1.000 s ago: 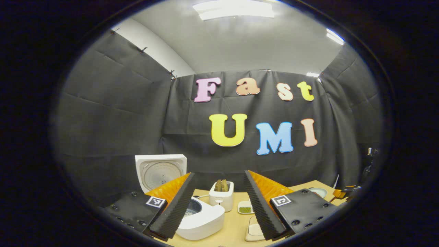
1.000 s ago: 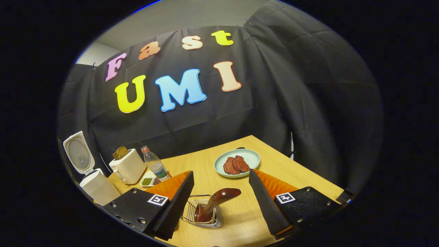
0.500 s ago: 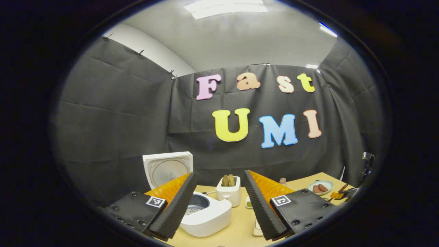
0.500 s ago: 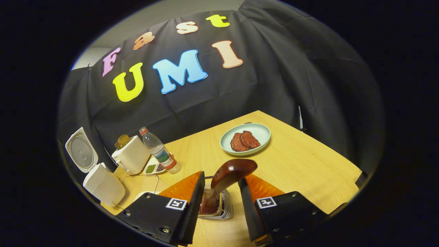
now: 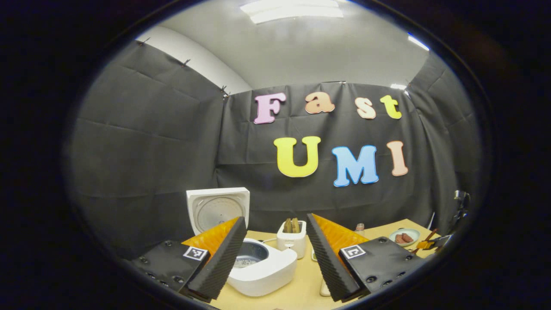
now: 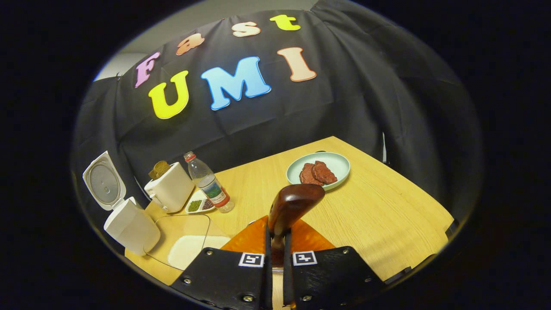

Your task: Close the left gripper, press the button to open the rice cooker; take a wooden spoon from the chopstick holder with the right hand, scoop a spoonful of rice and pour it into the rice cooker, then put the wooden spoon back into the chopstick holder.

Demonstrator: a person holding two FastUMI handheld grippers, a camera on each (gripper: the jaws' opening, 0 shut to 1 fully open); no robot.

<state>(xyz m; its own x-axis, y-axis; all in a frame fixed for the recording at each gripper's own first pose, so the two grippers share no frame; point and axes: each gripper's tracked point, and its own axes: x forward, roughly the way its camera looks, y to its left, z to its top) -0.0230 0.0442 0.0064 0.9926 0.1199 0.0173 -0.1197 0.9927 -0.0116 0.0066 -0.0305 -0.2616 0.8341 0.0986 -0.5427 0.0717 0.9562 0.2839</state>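
Left gripper view: the left gripper (image 5: 273, 254) has its fingers spread apart, with the open rice cooker (image 5: 258, 267) on the worktop (image 5: 301, 288) just beyond. Right gripper view: the right gripper (image 6: 275, 258) now clamps the wooden spoon (image 6: 292, 204); a second ago the fingers were wide apart around it. The handle rises upright between them, so I judge a straight lift comes next.

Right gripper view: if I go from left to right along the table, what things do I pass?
Rice cooker with its lid up → toaster → little dish of beans → water bottle → wooden spoon held in the right tongs → plate of meat.
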